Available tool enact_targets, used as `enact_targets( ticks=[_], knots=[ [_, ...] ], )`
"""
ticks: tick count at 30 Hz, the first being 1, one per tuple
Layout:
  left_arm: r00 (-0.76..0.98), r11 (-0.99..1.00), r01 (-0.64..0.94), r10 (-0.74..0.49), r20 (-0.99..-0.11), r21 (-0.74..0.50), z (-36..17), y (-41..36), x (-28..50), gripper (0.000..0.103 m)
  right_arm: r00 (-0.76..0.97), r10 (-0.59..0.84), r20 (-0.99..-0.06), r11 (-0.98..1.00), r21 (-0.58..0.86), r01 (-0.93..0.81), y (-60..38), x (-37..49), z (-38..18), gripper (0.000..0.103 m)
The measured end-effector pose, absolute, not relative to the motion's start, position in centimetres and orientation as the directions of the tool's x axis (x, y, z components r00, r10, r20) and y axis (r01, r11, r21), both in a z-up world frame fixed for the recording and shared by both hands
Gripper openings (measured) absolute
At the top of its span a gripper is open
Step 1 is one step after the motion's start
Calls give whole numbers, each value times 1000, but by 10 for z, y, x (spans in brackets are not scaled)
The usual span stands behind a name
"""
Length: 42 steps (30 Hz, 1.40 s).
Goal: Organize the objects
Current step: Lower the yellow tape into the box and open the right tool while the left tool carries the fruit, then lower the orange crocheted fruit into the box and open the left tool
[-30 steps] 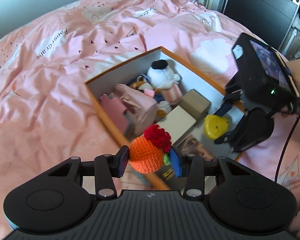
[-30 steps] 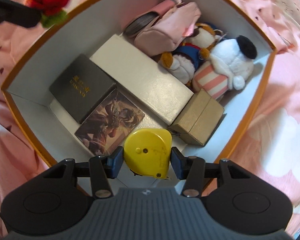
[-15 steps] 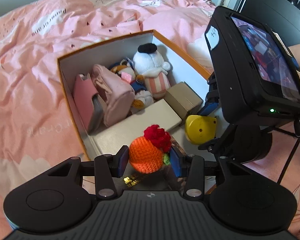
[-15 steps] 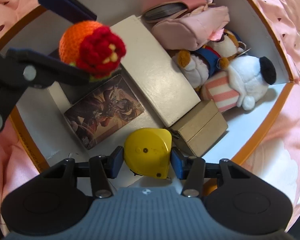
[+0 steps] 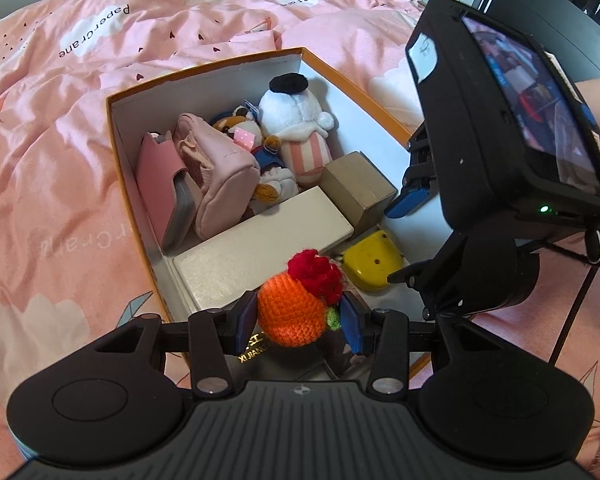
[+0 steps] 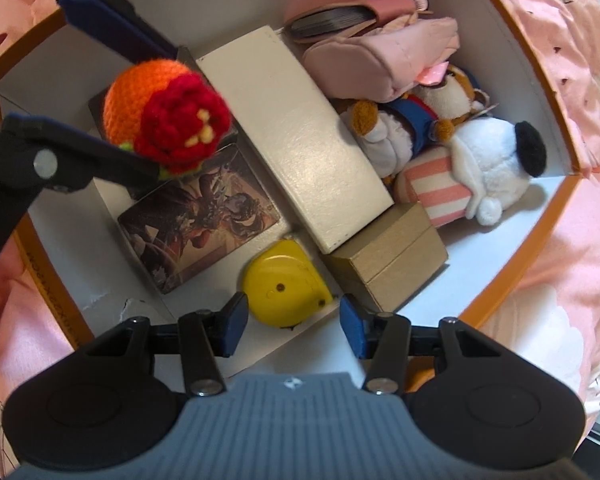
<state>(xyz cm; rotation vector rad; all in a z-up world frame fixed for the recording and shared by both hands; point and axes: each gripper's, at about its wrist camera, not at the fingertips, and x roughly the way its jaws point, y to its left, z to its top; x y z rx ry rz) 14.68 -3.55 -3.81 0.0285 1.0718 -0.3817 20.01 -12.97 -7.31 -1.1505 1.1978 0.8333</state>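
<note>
Right wrist: plush dog (image 6: 496,156) beside brown box (image 6: 392,256)

Dark box (image 5: 256,350) mostly hidden

2 wrist views, close above shared box (image 5: 204,68) (image 6: 540,80).

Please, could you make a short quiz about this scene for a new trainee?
1. True or false: the left gripper is shut on the orange toy.
2. The yellow tape lies: A) in the box; B) on the bed; C) on the plush dog.
3. What colour is the pouch?
Key: 1 true; 2 A; 3 pink.
</note>
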Motion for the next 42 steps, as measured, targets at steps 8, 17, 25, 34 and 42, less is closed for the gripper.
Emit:
enact_targets(
  ticks=[8, 17, 25, 34, 42],
  knots=[
    [398, 930, 305, -319, -860, -203, -38, -39, 150, 51, 338, 59, -939, 398, -288, -871, -150, 185, -40, 56],
    [369, 931, 296, -318, -873, -214, -45, -50, 153, 51, 550, 188, -814, 652, -315, -690, -177, 154, -10, 55],
    [315, 918, 284, -362, -877, -277, -52, -63, 159, 51, 672, 172, -720, 854, -231, -466, -208, 143, -3, 55],
    [259, 916, 242, -380, -888, -321, -65, -76, 166, 51, 695, 112, -710, 880, -254, -401, -213, 144, -18, 52],
    [251, 915, 259, -374, -893, -310, -68, -86, 168, 51, 692, 116, -712, 901, -218, -375, -223, 146, -16, 52]
  ],
)
